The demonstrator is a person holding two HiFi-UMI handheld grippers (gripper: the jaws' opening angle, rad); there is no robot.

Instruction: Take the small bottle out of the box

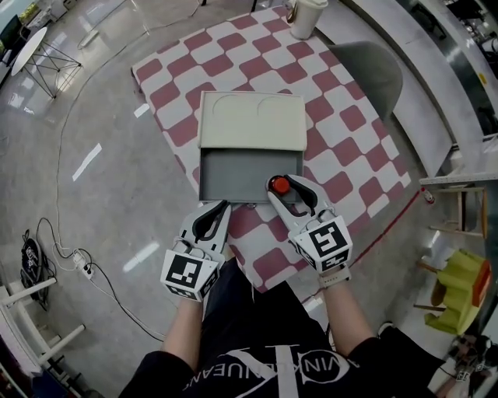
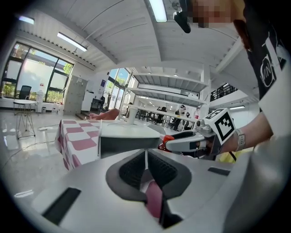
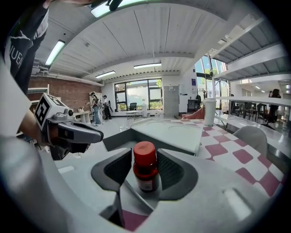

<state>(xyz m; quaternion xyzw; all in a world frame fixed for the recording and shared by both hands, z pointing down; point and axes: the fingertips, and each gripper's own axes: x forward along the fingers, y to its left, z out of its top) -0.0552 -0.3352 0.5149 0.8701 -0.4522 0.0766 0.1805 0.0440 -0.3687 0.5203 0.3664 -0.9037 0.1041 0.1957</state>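
A shallow grey box [image 1: 233,177] lies on the checkered table, its cream lid [image 1: 253,120] folded back on the far side. The small bottle [image 1: 278,185] with a red cap stands upright in the box's near right corner. My right gripper [image 1: 286,193] reaches over the near wall; its jaws stand wide on either side of the bottle [image 3: 144,166], with a gap on the left. My left gripper [image 1: 220,208] hovers just outside the box's near wall [image 2: 127,145], its pads [image 2: 136,169] closed together with nothing between them. From there the right gripper [image 2: 182,143] and the red cap [image 2: 167,138] show.
The red-and-white checkered cloth [image 1: 342,124] covers the table. A white cup [image 1: 306,17] stands at the far edge. A grey chair [image 1: 373,66] is beyond the right side and a yellow chair [image 1: 459,291] lower right. Cables [image 1: 78,264] lie on the floor at left.
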